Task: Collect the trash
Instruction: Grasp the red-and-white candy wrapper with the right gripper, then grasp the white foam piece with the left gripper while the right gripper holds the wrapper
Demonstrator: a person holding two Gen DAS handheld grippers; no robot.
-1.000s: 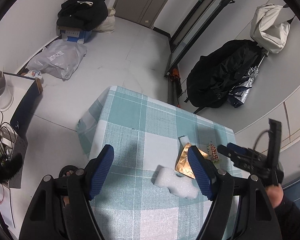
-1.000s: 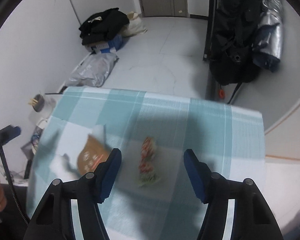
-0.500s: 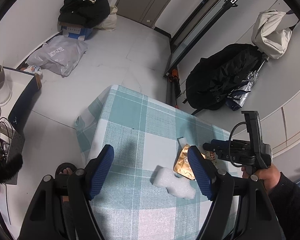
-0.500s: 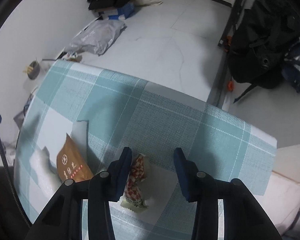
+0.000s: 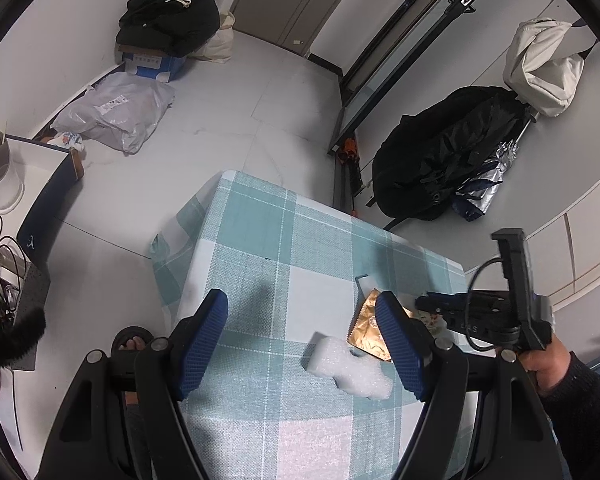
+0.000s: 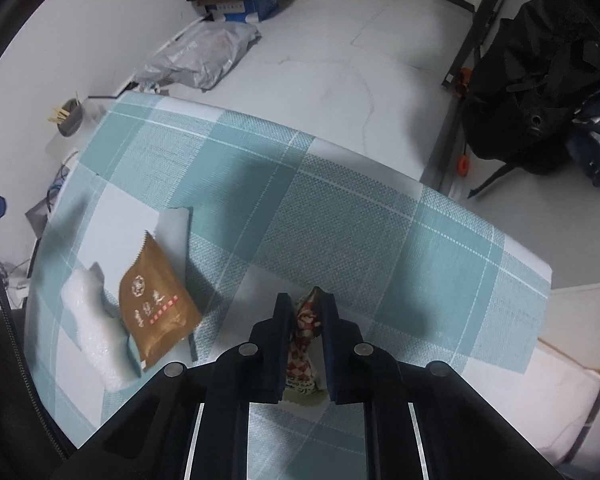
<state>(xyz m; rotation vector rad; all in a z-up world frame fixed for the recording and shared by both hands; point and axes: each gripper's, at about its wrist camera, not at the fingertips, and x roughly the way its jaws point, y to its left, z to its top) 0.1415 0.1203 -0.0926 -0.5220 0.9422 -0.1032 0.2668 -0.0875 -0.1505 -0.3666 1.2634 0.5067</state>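
Woven checked tablecloth (image 6: 340, 216); glossy brown wrapper (image 6: 156, 308); white foam (image 6: 92, 328).

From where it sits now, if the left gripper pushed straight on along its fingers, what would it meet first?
Probably bare checked tablecloth: the open left gripper points down at it. The white foam piece lies toward its right finger and might be clipped; depth is unclear.

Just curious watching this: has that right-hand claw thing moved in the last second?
Yes. The right gripper dropped toward the checked tablecloth, and its jaws closed on the red patterned wrapper.

Left claw (image 5: 302, 332) spread wide, right claw (image 6: 305, 322) clamped shut — angled steeply downward
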